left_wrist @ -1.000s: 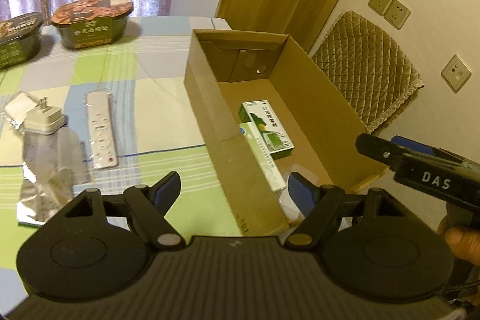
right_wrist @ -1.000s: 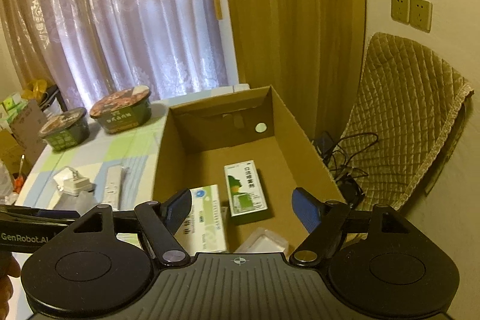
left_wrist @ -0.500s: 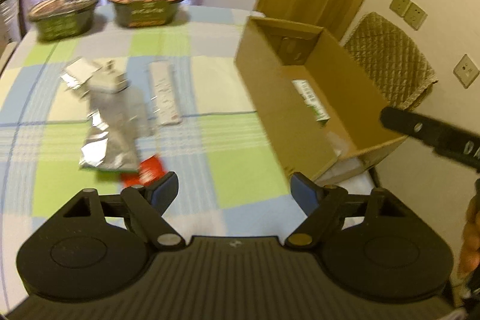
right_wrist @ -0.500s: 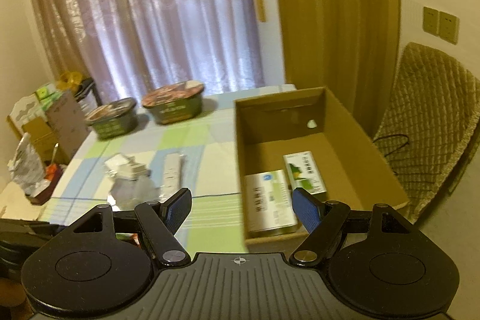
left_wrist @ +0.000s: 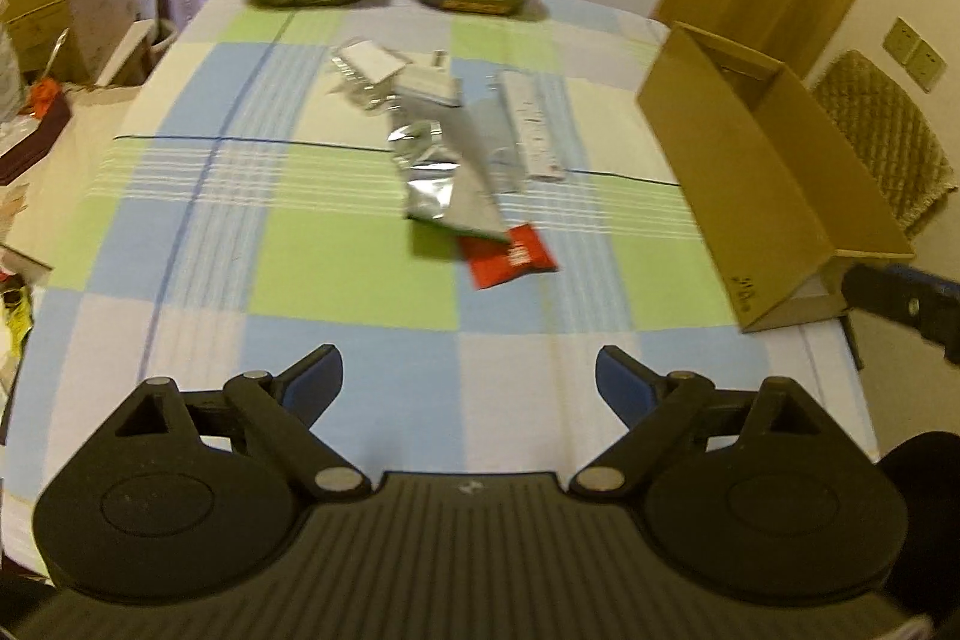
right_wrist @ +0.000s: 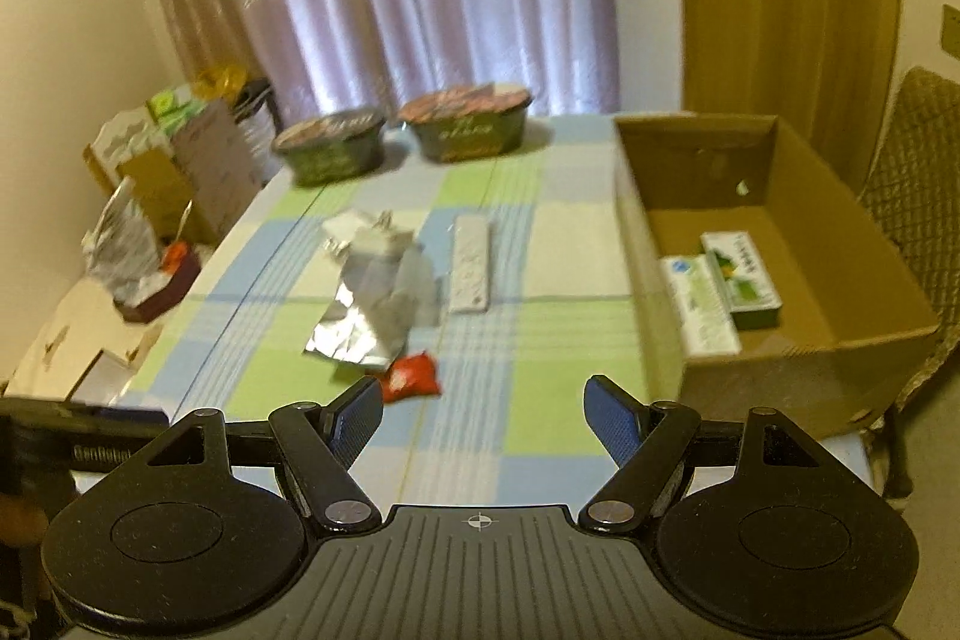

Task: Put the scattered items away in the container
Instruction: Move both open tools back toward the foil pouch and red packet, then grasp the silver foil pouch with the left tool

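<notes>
Grippers L (left_wrist: 468, 388) & R (right_wrist: 483, 409) both spread, empty; only R cam shows boxes (right_wrist: 720, 286) inside carton (right_wrist: 798, 382).

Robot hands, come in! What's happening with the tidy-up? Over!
Left gripper open, right gripper open, both empty. Two medicine boxes in cardboard box. Red packet, remote still out.

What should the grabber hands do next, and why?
Probably the left gripper should move forward and down toward the red packet. Both grippers are open and hold nothing, the cardboard box already has two green-and-white boxes in it, and the red packet is the loose item lying nearest the grippers on the checked tablecloth.
</notes>
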Demonstrator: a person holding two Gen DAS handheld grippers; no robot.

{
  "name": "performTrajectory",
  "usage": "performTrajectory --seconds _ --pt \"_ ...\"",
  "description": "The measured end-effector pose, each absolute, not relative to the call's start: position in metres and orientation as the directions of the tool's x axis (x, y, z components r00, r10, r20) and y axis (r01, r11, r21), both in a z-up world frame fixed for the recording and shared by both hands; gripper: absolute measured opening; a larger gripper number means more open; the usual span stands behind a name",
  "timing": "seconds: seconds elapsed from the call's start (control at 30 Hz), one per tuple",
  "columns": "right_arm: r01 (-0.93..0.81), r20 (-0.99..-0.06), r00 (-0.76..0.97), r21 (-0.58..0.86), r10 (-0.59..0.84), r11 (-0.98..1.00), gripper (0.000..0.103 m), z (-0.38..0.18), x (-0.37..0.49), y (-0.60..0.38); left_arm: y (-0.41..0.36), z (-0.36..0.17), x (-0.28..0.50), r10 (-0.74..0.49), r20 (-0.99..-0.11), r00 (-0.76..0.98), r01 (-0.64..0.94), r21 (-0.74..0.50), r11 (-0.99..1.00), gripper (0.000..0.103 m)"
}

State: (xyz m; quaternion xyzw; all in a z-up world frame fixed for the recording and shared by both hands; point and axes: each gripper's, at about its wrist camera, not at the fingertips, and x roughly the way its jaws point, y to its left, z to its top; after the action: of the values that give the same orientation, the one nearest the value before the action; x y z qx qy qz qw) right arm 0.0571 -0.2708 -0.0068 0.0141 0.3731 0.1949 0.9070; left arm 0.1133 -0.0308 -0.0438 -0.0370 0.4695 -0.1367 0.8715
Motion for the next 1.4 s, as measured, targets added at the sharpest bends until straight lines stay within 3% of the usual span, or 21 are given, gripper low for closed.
performTrajectory --seconds 0.3,0.37,0.4,1.13,1.33,1.4 --pt "-0.406 -0.729 0.565 0.160 0.386 0.899 0.081 -0.037 0.059 -0.243 -0.018 -0.054 0.131 -0.264 -0.817 0.513 0.198 -0.187 0.962 0.089" --pt "-0.413 -0.738 0.553 0.160 0.387 0.896 0.100 -0.045 0.065 -0.239 -0.019 -0.057 0.141 -0.263 -0.821 0.507 0.207 -0.181 0.962 0.089" --pt "-0.416 -0.738 0.552 0.160 0.388 0.895 0.101 -0.048 0.067 -0.237 -0.020 -0.058 0.145 -0.264 -0.822 0.505 0.215 -0.176 0.961 0.089" --pt "-0.482 -0.800 0.450 0.158 0.398 0.862 0.101 -0.130 0.175 -0.197 -0.092 -0.109 0.299 -0.255 -0.866 0.430 0.364 -0.092 0.927 0.082" --pt "-0.464 -0.812 0.432 0.174 0.393 0.869 0.101 -0.147 0.193 -0.201 -0.113 -0.137 0.322 -0.215 -0.892 0.399 0.373 -0.056 0.926 0.072" --pt "-0.463 -0.815 0.425 0.179 0.395 0.868 0.101 -0.152 0.196 -0.201 -0.114 -0.144 0.326 -0.200 -0.896 0.396 0.379 -0.038 0.925 0.060"
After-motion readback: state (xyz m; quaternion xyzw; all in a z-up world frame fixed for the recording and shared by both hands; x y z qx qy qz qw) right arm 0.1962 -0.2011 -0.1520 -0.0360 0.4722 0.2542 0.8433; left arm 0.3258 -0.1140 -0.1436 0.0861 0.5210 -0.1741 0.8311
